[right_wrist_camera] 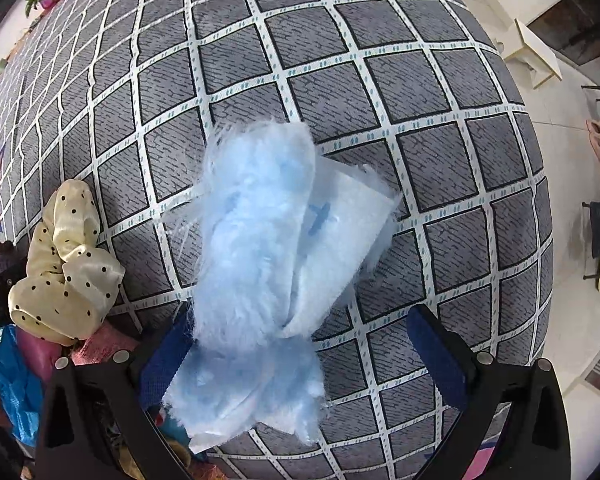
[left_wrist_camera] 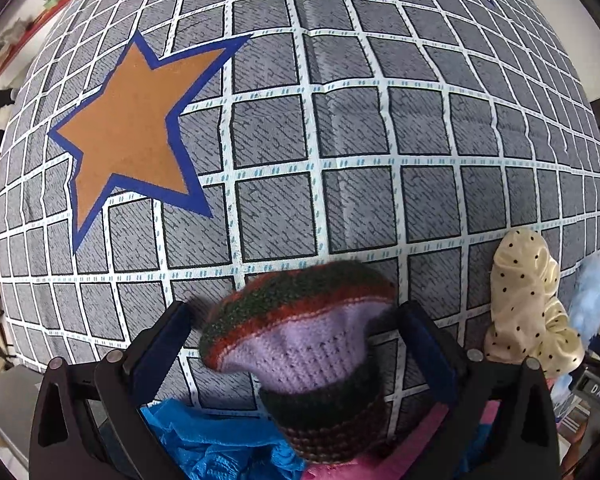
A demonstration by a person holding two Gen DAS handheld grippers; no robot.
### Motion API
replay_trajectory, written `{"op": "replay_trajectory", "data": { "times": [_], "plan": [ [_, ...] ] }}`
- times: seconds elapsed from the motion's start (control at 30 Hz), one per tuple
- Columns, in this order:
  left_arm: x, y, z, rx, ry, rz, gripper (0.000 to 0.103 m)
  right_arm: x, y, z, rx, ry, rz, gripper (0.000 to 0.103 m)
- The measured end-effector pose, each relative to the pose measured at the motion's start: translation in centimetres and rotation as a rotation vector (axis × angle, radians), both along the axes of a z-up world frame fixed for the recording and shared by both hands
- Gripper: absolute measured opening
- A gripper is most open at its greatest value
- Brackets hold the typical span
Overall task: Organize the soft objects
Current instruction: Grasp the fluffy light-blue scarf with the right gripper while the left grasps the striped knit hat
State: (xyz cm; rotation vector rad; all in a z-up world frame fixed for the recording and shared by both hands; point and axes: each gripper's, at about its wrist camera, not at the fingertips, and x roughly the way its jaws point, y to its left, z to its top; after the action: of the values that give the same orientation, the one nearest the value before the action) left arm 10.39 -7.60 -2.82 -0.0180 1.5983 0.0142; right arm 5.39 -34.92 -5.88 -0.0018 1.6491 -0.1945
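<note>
In the left wrist view a knitted piece (left_wrist_camera: 304,344) in lilac, dark green and red-brown lies between the wide-apart fingers of my left gripper (left_wrist_camera: 296,344), which is open; neither pad presses it. In the right wrist view a fluffy light-blue cloth (right_wrist_camera: 260,248) lies between the spread fingers of my right gripper (right_wrist_camera: 304,352), also open; its edge brushes the left pad (right_wrist_camera: 164,356). A cream dotted satin scrunchie (left_wrist_camera: 528,304) lies to the right in the left view, and to the left in the right wrist view (right_wrist_camera: 64,272).
Everything lies on a grey grid-patterned rug (left_wrist_camera: 340,140) with an orange star (left_wrist_camera: 128,120). Bright blue cloth (left_wrist_camera: 204,440) and pink cloth (left_wrist_camera: 340,468) are piled at the near edge. White floor and furniture (right_wrist_camera: 536,52) border the rug on the right.
</note>
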Motion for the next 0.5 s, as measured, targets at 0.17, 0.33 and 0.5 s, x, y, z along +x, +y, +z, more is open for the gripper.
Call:
{"op": "replay_trajectory", "data": {
  "times": [0.17,0.33,0.5],
  "plan": [
    [-0.1,0.7,-1.1,0.005,-0.051,-0.062,0.049,-0.2,2.7,1.5,-0.005,0.000,0.096,0.030],
    [-1.1,3.4,-1.5,0.027,-0.141,-0.021,0.045,-1.2,4.0,3.6,0.022,-0.019,0.140,0.029],
    [-2.6,8.2,-1.6,0.032,-0.208,-0.017,0.045,-2.6,3.5,7.4,0.060,-0.054,0.129,0.029]
  ]
}}
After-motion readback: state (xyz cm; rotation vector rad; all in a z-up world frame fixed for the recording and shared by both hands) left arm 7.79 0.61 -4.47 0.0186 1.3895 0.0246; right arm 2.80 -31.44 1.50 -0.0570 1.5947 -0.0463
